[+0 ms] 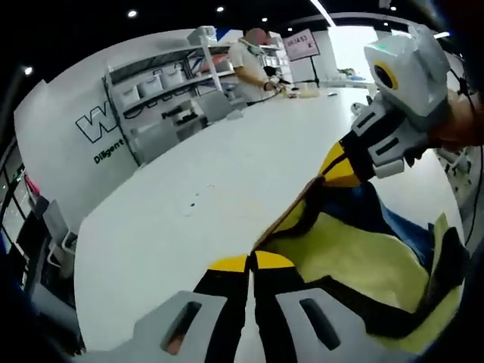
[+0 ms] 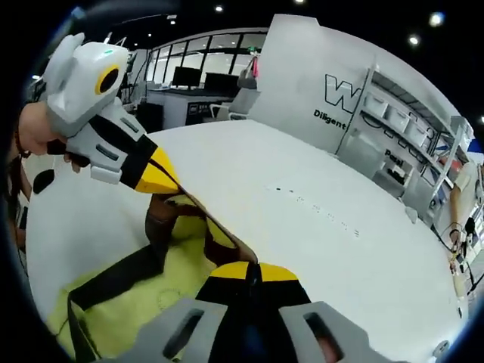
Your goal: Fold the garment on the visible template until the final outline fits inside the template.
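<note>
Yellow-tipped and pressed together at the bottom centre, the left gripper (image 1: 252, 263) pinches an edge of the garment (image 1: 348, 265), a yellow, dark-trimmed piece spread at the lower right on the white table (image 1: 189, 189). At the upper right, the right gripper (image 1: 338, 168) clamps the same edge further along. Its own view shows its tips (image 2: 252, 271) shut on cloth at the bottom centre. I make out no template, so the fold may land outside it. Uneven pulling could slip the edge free.
</note>
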`<state>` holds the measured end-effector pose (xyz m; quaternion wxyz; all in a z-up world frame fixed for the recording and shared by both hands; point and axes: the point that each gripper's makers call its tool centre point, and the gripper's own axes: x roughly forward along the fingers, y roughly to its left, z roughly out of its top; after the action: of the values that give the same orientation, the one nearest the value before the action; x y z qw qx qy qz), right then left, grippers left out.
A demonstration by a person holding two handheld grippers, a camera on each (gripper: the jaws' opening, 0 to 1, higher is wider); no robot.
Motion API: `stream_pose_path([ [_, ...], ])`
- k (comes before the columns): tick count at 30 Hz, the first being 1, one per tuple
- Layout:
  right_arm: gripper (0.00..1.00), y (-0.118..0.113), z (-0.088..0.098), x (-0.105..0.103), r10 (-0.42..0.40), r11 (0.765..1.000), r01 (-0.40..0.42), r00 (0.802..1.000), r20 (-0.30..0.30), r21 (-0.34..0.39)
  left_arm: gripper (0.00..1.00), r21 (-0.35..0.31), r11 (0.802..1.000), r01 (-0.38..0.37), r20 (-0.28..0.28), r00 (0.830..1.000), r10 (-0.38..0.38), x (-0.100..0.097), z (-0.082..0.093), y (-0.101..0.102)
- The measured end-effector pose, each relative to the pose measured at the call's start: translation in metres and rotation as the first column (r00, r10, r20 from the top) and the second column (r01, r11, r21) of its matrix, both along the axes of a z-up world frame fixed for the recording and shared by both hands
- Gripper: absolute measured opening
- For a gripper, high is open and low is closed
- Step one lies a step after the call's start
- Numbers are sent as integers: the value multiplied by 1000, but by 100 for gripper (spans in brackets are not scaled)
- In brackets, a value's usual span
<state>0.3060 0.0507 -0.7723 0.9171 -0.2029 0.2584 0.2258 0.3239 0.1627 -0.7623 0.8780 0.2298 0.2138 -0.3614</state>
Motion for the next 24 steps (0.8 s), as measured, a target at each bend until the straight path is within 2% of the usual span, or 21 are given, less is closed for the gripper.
stream_pose_path([
  [2, 0, -2, -4, 5, -5, 1000, 5, 1000, -9, -2, 0, -50, 997, -59, -44, 997, 57, 6, -4, -2],
  [11, 0, -12, -22, 21, -26, 999, 25, 999, -42, -27, 0, 0, 999, -44, -66, 997, 44, 20, -24, -12],
  [14, 0, -13, -30, 24, -16, 999, 14, 998, -56, -44, 0, 34, 999, -35, -66, 997, 38, 25, -33, -14],
  [17, 0, -16, -38, 30, -20, 999, 17, 997, -69, -47, 0, 33, 999, -38, -68, 997, 40, 27, -35, -14],
  [18, 0, -17, -40, 30, -27, 999, 24, 997, -78, -42, 0, -7, 997, -74, -123, 990, 72, 29, -44, -15],
  [19, 0, -19, -43, 31, -33, 999, 30, 996, -83, -35, 0, -17, 996, -82, -135, 988, 79, 30, -47, -16],
  [21, 0, -20, -49, 31, -47, 999, 46, 993, -106, -12, 0, -17, 996, -82, -133, 988, 79, 33, -50, -17],
  [24, 0, -20, -54, 33, -46, 999, 45, 993, -107, -19, 0, -14, 996, -84, -139, 987, 81, 34, -54, -19],
])
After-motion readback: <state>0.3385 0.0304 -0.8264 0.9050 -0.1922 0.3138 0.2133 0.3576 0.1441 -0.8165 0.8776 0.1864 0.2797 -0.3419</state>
